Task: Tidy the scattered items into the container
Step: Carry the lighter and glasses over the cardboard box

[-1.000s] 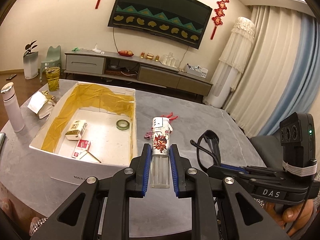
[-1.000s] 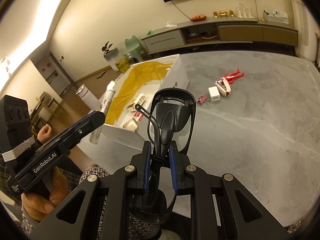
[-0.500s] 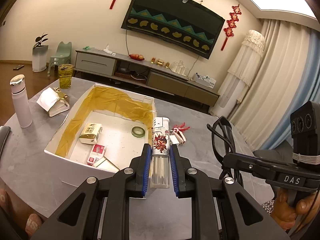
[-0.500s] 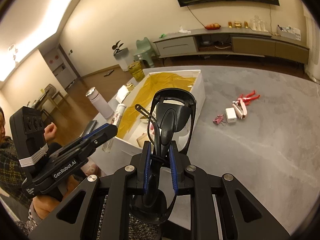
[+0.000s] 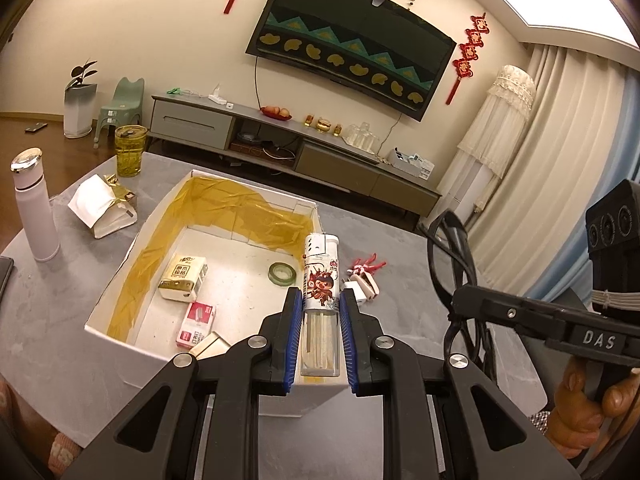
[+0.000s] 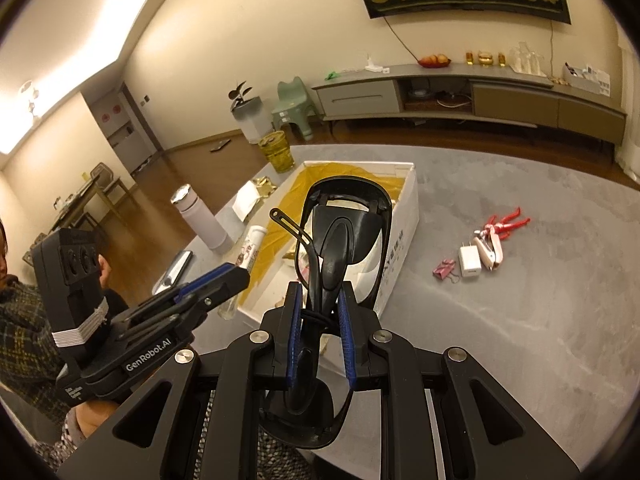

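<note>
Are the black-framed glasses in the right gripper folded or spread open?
Folded. In the right wrist view the black-framed glasses sit clamped in the right gripper with the temple arms lying flat across the lenses rather than sticking out.

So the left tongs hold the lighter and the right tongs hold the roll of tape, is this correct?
Not quite. The right tongs hold the black sunglasses, as the right wrist view shows. The roll of tape lies inside the box. The left tongs do hold the lighter.

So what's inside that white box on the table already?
Inside the white box: a tissue pack, a red-and-white packet, a green tape roll and a partly seen tan item. The left gripper and its lighter hide the near right corner.
</note>
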`<state>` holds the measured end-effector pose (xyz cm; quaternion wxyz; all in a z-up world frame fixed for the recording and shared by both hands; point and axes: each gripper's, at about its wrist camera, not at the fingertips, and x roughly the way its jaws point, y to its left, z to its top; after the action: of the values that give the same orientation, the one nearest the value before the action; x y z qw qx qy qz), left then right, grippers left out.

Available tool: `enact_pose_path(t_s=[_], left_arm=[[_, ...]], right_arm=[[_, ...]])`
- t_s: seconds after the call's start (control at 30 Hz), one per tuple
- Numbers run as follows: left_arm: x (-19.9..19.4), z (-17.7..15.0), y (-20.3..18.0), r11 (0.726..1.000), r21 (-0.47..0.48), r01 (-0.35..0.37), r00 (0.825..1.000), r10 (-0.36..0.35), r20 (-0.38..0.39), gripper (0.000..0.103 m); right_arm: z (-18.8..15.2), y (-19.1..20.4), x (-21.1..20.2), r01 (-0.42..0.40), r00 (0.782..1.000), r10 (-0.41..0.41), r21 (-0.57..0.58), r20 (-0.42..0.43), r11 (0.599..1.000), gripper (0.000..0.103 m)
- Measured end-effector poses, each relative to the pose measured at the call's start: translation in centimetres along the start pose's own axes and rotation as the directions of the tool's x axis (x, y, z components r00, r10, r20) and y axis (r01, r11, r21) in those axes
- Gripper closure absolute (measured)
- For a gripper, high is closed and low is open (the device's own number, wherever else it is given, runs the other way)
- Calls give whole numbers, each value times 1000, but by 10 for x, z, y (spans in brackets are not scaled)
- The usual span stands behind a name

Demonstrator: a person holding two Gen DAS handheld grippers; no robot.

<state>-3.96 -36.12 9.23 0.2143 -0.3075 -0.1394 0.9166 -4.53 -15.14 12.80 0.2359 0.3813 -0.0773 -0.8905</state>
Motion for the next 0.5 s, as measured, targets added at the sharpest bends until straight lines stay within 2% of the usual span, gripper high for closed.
enact_pose_path(t_s=[0.5], left_arm=[[38,12,13,998,-63,6,999,-9,-51,83]], right_arm=[[43,-6,21,-16,1000,16,-41,-3,999,84]])
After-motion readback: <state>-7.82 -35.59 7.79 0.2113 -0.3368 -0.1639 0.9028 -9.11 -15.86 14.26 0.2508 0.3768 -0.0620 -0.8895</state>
